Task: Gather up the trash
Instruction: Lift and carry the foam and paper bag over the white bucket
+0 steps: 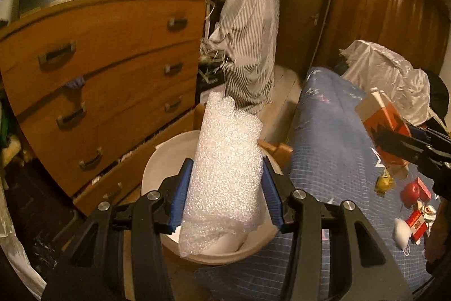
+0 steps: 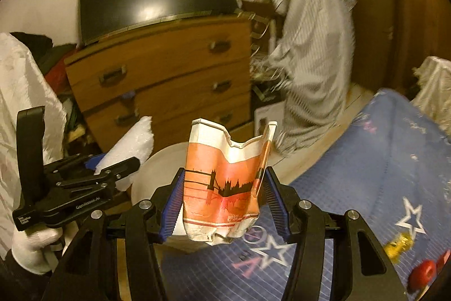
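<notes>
We have the left gripper (image 1: 225, 188) clamped on a roll of white foam wrap (image 1: 225, 171); both blue pads touch its sides. Its long axis runs along the fingers, pointing away from the camera and upward, far end ragged. Surface is pebbled, translucent white, lower end hangs a bit crumpled below the pads. It sits directly over the white bucket (image 1: 157, 160), which stands on the floor between the wooden dresser (image 1: 107, 92) and the blue star-print bedspread (image 1: 324, 131).

Our right gripper (image 2: 222, 193) is clamped on a crushed orange paper carton (image 2: 225, 182). Long axis upright in the wrist view, torn open mouth up, bottom crumpled and hanging below the pads. Print: black bridge-and-skyline silhouette on orange, white band at the top rim. It hangs above the bed edge, just beside the bucket (image 2: 157, 168).

The right view shows a white-gloved hand (image 2: 33, 247) holding the left gripper (image 2: 118, 168), foam angled toward the bucket.

Red and yellow scraps (image 1: 406, 196) lie on the bedspread.
</notes>
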Motion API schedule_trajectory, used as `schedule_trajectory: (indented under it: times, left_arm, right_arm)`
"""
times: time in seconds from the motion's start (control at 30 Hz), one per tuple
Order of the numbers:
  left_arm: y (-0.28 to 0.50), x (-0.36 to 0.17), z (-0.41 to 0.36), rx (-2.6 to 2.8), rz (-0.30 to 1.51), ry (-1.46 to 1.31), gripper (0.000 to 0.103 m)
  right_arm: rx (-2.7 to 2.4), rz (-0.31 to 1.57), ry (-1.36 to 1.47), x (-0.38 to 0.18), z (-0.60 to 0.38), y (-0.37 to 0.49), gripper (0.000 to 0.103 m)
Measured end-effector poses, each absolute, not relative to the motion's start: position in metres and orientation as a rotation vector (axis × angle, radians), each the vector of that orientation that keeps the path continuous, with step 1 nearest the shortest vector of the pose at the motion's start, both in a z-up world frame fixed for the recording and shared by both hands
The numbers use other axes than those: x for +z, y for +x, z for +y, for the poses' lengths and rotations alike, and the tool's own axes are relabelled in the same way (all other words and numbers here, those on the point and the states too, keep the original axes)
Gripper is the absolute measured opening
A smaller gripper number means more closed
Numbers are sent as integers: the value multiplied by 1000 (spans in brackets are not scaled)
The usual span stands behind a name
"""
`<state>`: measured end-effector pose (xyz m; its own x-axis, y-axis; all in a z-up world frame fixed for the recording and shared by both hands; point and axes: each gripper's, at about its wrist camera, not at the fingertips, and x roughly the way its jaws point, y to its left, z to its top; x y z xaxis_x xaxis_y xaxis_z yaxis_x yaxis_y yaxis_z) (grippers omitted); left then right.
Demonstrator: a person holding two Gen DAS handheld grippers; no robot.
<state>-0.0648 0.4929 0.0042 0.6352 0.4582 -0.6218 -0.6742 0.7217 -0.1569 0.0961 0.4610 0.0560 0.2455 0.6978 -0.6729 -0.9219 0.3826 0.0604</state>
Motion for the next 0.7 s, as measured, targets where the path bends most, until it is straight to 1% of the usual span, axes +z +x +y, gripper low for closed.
schedule_trajectory:
  times: [0.17, 0.4, 0.7]
  left_arm:
    - [-60, -5, 524, 661, 637, -419, 46]
    - [-48, -32, 555, 643, 736, -458, 46]
    - [-45, -60, 577, 624, 801, -498, 46]
  right_arm:
    - [1178, 843, -465, 21, 523, 115, 56]
    - [1187, 986, -561, -20, 583, 132, 56]
    - [1179, 1070, -555, -50, 601, 146, 56]
